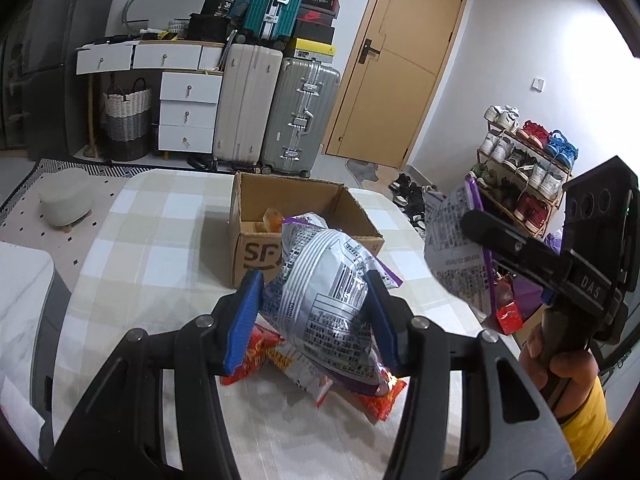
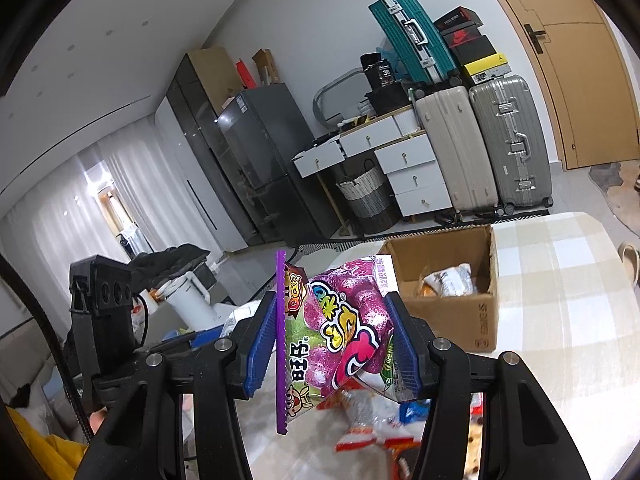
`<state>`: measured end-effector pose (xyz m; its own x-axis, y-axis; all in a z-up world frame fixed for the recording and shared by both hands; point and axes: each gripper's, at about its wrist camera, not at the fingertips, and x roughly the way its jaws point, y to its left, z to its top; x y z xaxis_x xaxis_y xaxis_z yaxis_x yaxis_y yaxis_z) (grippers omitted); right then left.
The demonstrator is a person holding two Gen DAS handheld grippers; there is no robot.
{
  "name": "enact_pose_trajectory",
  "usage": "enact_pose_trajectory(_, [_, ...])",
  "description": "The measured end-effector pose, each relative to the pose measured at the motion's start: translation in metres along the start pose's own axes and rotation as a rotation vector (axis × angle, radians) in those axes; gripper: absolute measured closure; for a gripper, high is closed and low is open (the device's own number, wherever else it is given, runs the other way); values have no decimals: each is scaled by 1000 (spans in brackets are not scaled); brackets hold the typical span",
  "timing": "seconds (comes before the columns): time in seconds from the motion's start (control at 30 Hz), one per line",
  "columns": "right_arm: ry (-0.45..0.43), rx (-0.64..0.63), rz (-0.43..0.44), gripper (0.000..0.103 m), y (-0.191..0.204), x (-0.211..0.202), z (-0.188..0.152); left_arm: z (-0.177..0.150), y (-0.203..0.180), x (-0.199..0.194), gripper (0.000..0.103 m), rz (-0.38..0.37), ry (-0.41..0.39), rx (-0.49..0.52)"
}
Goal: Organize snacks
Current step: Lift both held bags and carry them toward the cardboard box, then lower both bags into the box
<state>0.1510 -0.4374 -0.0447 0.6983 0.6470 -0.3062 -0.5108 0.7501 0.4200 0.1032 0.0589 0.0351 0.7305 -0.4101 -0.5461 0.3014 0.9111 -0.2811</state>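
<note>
My left gripper (image 1: 314,284) is shut on a silver and purple snack bag (image 1: 324,280), which hangs above the checked table (image 1: 160,240). Under it lie red snack packets (image 1: 264,356). Beyond stands an open cardboard box (image 1: 256,252) with an orange packet (image 1: 273,218) inside. My right gripper (image 2: 332,300) is shut on a pink and purple candy bag (image 2: 340,328) with a purple sealed edge. The left wrist view shows this bag's printed back (image 1: 452,248) at the right. The box (image 2: 476,320) lies ahead on the right and holds a silver packet (image 2: 450,280).
More loose snack packets (image 2: 360,416) lie on the table below the right gripper. Past the table stand suitcases (image 1: 276,116), a white drawer unit (image 1: 188,112), a woven basket (image 1: 128,124), a wooden door (image 1: 400,60) and a shoe rack (image 1: 524,168). A white stool (image 1: 64,200) is at the left.
</note>
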Motion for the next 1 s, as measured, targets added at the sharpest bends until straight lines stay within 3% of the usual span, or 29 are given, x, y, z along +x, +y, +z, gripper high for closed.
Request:
enact_pose_trajectory(0.8, [0, -3, -37, 49, -48, 56, 87, 121, -18, 85, 54, 4, 19, 48])
enact_pose_trajectory(1.0, [30, 0, -61, 49, -66, 86, 101, 155, -9, 133, 54, 32, 51, 29])
